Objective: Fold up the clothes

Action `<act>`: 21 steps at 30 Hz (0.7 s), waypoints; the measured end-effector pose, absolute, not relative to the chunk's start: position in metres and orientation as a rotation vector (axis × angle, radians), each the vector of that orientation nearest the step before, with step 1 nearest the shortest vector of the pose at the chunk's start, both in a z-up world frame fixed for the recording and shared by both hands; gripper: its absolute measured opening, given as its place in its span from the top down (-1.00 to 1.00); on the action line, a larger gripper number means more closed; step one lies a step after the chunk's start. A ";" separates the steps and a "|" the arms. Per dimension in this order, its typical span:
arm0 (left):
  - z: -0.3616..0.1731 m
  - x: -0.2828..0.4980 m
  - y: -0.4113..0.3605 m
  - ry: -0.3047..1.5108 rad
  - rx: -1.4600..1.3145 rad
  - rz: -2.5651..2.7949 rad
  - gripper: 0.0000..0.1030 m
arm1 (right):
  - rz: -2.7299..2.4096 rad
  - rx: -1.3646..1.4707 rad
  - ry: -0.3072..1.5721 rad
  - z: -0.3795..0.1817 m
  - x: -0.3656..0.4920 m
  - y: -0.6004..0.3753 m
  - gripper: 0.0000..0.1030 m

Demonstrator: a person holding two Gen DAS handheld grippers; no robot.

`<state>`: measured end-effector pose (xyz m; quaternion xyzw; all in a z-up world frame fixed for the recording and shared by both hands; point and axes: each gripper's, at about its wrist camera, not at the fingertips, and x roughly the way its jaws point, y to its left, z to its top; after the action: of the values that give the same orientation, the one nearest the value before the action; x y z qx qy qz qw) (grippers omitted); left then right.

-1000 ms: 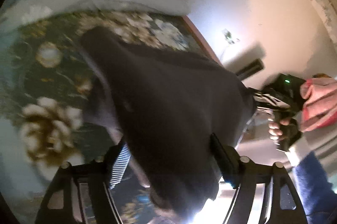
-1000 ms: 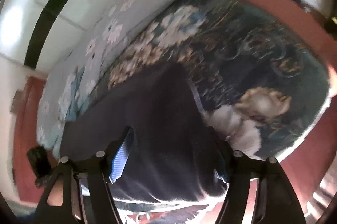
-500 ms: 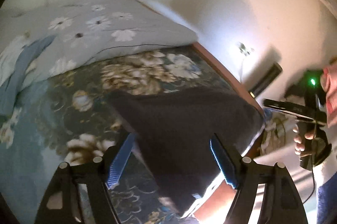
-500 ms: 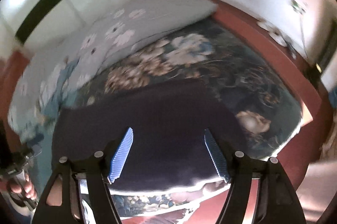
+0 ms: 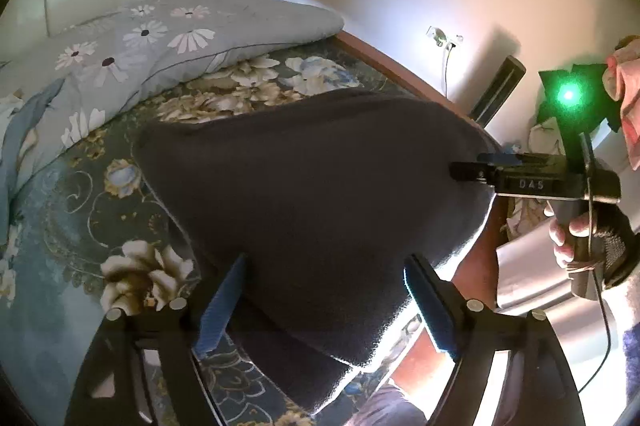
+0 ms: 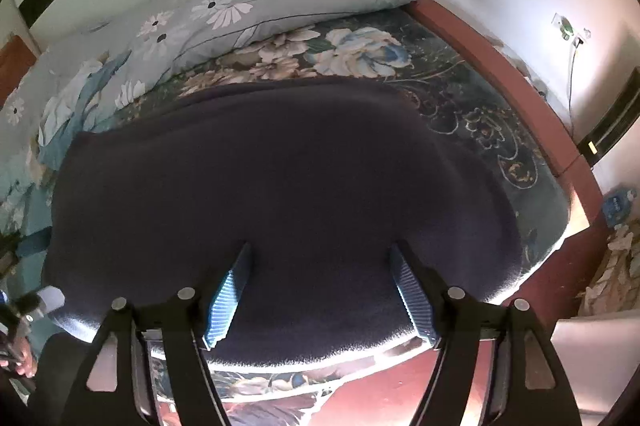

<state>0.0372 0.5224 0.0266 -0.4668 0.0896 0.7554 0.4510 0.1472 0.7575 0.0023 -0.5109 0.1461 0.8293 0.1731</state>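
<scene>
Left hand-held gripper (image 5: 324, 290) freshly widened, empty, over dark garment (image 5: 320, 177)

The left gripper (image 5: 326, 300), black-framed with blue ribbed pads, fills the bottom of the left wrist frame; its jaws have just been opening and stand wide, pressing nothing. The right gripper (image 6: 322, 290), of the same build, sits at the bottom of its own frame, jaws likewise apart. At the right edge of the left view, the person's right hand (image 5: 576, 238) grasps that tool's handle.
</scene>
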 end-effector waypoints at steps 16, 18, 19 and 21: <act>0.020 0.037 0.519 0.193 -1.201 1.843 -0.83 | 2.316 -1.437 0.402 0.010 0.148 0.745 -0.50; 0.022 0.037 0.512 0.152 -1.214 1.840 -0.83 | 2.316 -1.407 0.425 0.014 0.153 0.735 -0.50; 0.021 0.038 0.509 0.140 -1.223 1.842 -0.83 | 2.317 -1.393 0.436 0.015 0.156 0.730 -0.50; 0.020 0.038 0.502 0.117 -1.239 1.848 -0.83 | 2.332 -1.377 0.468 0.015 0.159 0.718 -0.50</act>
<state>0.0383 0.5018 0.0201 -0.4990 0.0471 0.7443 0.4413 0.1591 0.7180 0.0154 -0.4913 0.1668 0.8322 0.1953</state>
